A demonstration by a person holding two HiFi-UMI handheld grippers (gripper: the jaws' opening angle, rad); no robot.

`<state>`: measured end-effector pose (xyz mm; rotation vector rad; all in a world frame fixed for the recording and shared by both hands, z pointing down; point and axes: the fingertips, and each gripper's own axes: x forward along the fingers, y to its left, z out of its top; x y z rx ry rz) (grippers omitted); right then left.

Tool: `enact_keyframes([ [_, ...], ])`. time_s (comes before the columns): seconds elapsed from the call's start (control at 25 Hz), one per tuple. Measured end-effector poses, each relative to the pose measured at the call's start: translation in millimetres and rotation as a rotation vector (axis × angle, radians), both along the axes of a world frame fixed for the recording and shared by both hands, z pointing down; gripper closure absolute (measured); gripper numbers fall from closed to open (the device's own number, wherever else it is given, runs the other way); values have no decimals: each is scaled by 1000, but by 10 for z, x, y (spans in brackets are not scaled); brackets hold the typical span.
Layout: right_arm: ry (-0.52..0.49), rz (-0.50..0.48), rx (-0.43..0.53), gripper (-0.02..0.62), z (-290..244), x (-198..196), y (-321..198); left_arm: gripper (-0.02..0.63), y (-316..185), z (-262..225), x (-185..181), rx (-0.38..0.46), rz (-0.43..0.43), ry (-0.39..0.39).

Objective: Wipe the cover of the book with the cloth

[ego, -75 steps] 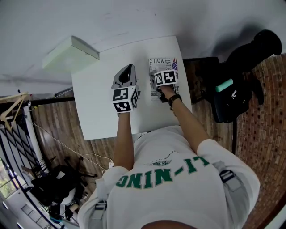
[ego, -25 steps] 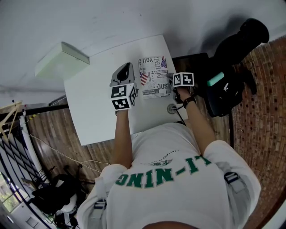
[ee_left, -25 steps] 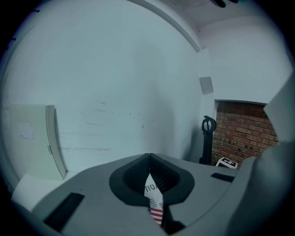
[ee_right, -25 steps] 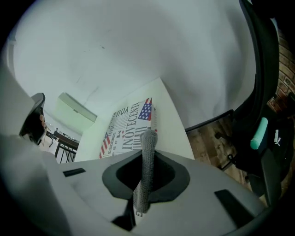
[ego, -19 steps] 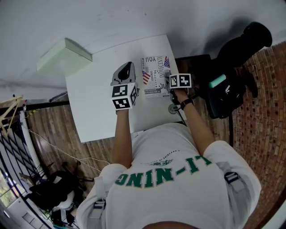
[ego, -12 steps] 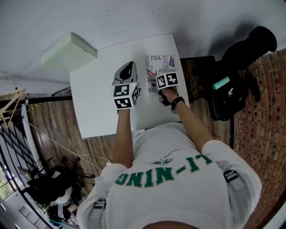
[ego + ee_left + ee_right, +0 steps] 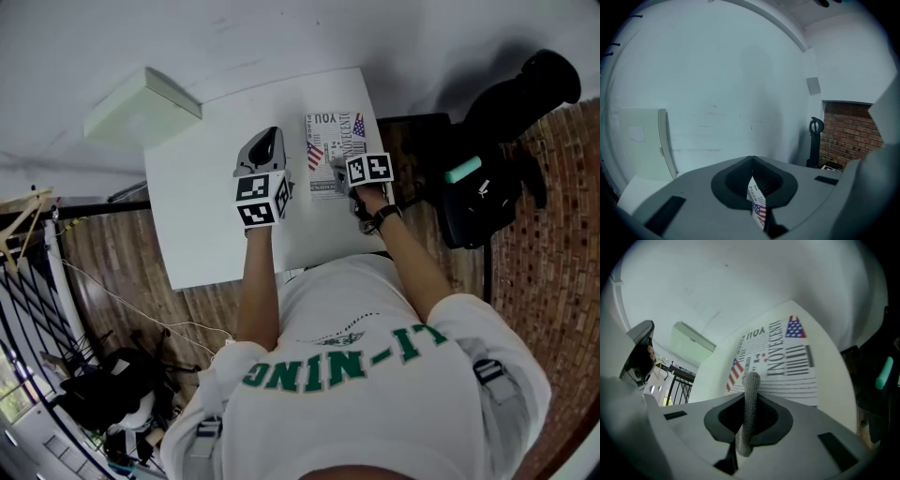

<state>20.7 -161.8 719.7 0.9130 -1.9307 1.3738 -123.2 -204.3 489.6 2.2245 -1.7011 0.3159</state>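
Observation:
The book, its cover printed with black lettering and small flags, lies flat at the back right of the white table. My right gripper is shut on a grey knitted cloth, which hangs down onto the near right part of the book. To the left of the book, apart from it, my left gripper has its jaws closed. In the left gripper view only a sliver of the book shows low in the slit of the left gripper.
A pale green box lies off the table's back left corner, also in the left gripper view. A black bag with a teal handle sits on dark furniture right of the table. A wall rises behind; the floor is brick.
My right gripper has slid the cloth from the middle of the cover toward its near right edge. The left gripper has stayed beside the book.

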Motion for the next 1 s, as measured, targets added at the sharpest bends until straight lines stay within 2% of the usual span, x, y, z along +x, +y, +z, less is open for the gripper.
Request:
enact_keyframes([
  [0.24, 58, 144, 36, 565, -26, 785, -113, 592, -47, 4, 171, 5, 40, 9],
  [0.44, 95, 163, 48, 565, -35, 852, -120, 592, -31, -3, 240, 10, 54, 9],
  [0.56, 50, 109, 57, 563, -100, 496, -71, 592, 6, -14, 206, 10, 45, 6],
  [0.68, 14, -40, 101, 563, -193, -89, 48, 592, 53, -42, 149, 12, 33, 2],
  [0.8, -13, -153, 93, 563, -198, -580, 203, 592, 107, -58, 51, 12, 15, -4],
  [0.88, -11, -189, 74, 563, -133, -747, 277, 592, 135, -41, -26, 8, 0, -6],
  [1.0, -7, -194, 48, 563, -25, -782, 337, 592, 158, -2, -107, 0, -13, -3],
])
